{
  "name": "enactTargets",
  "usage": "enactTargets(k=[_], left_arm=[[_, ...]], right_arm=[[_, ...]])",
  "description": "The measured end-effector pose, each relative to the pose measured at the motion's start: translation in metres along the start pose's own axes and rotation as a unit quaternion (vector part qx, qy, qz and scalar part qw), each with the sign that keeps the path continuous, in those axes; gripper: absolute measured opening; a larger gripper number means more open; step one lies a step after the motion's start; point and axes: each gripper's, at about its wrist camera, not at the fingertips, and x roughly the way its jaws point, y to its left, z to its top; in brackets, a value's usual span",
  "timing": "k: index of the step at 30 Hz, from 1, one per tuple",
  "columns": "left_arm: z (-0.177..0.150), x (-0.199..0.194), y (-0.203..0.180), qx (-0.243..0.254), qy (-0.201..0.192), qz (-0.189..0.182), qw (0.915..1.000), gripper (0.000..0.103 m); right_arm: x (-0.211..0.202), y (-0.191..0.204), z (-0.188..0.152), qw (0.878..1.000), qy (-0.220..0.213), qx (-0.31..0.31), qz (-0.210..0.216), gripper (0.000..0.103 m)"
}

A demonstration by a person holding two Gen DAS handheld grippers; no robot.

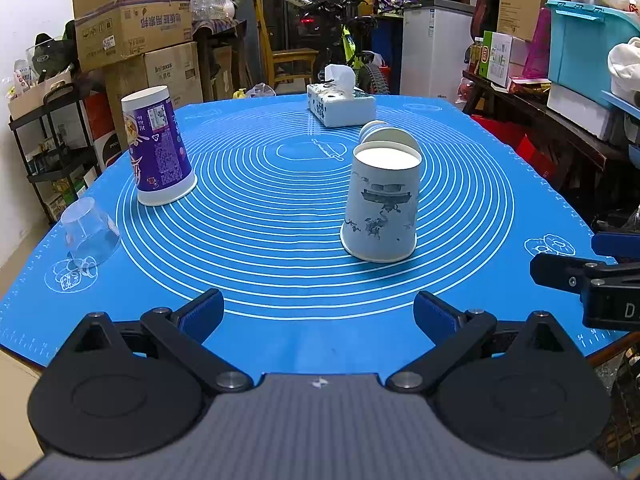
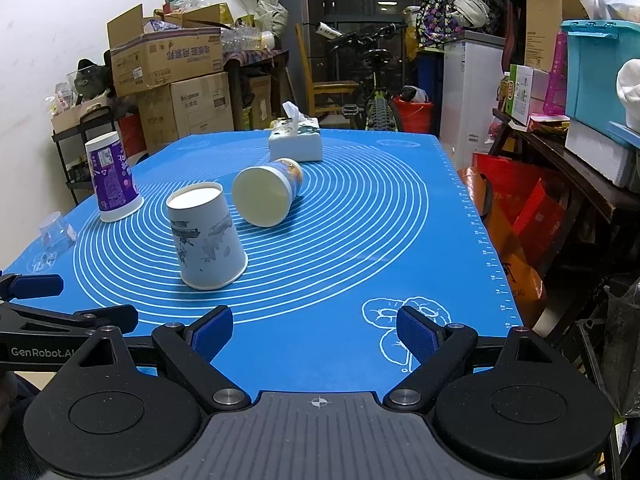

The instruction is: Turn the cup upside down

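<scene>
Both the left gripper (image 1: 318,314) and right gripper (image 2: 314,334) hover spread and empty at the near edge of the blue silicone mat (image 2: 360,240). The yellow-printed paper cup (image 2: 267,195) lies on its side mid-mat, just behind the upside-down white ink-painted paper cup (image 2: 206,236).

Paper cup, white with grey-blue ink-style print (image 1: 379,208): stands upside down, wide rim on the blue mat (image 1: 280,208), near the centre rings.

Paper cup, cream with orange-blue print (image 2: 267,196): lies on its side just behind the first, open mouth facing the near edge.

Tall cup, purple and white (image 1: 158,146): upside down, left part of mat.

Clear plastic cup (image 1: 90,232): upside down, near left corner.
</scene>
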Motion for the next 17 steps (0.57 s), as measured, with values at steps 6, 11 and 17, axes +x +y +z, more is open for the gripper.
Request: enactTargets(k=[6, 11, 17], left_arm=[[-0.0004, 0.0003, -0.0003, 0.000, 0.000, 0.000, 1.0000, 0.100], [-0.0003, 0.0002, -0.0003, 0.000, 0.000, 0.000, 1.0000, 0.100], [-0.0013, 0.0012, 0.0004, -0.005, 0.005, -0.001, 1.0000, 0.100]], right_arm=[[-0.0001, -0.0002, -0.0003, 1.000, 0.000, 0.000, 0.000, 0.090], [-0.0001, 0.0006, 0.0003, 1.000, 0.000, 0.000, 0.000, 0.090], [0.0000, 0.0007, 0.0003, 1.000, 0.001, 0.000, 0.000, 0.090]])
